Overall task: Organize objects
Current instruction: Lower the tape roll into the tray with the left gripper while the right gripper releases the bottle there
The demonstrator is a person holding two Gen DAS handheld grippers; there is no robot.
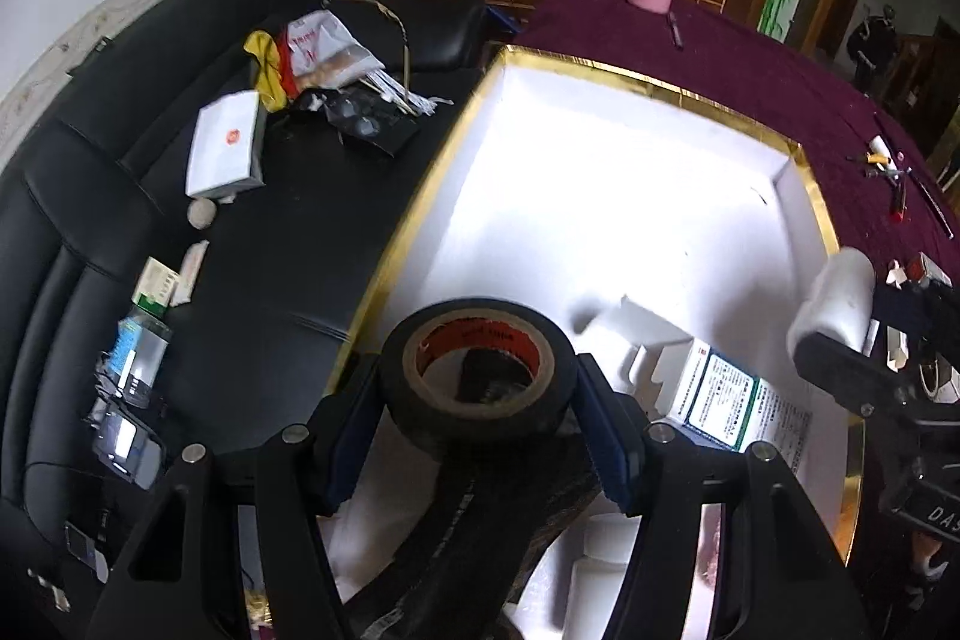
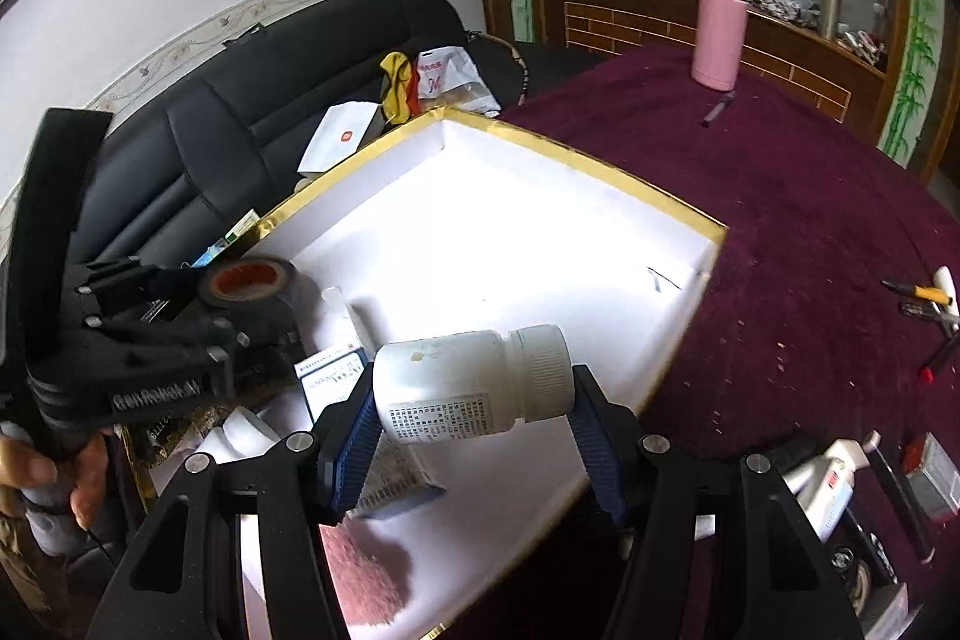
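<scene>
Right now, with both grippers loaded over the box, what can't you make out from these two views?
- Box floor: washed out by glare in both views.
- Near part of the box, left wrist view: hidden behind the tape roll and left gripper.
- Pill bottle label, right wrist view: print too small to read.
- Items at the table edge, right wrist view: cut off by the frame and right gripper.

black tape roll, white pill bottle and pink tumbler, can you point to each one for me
black tape roll (image 1: 480, 370): left wrist view, on its near outer wall.
white pill bottle (image 2: 456, 376): right wrist view, on the middle of its body.
pink tumbler (image 2: 719, 40): right wrist view, on its side wall.
</scene>
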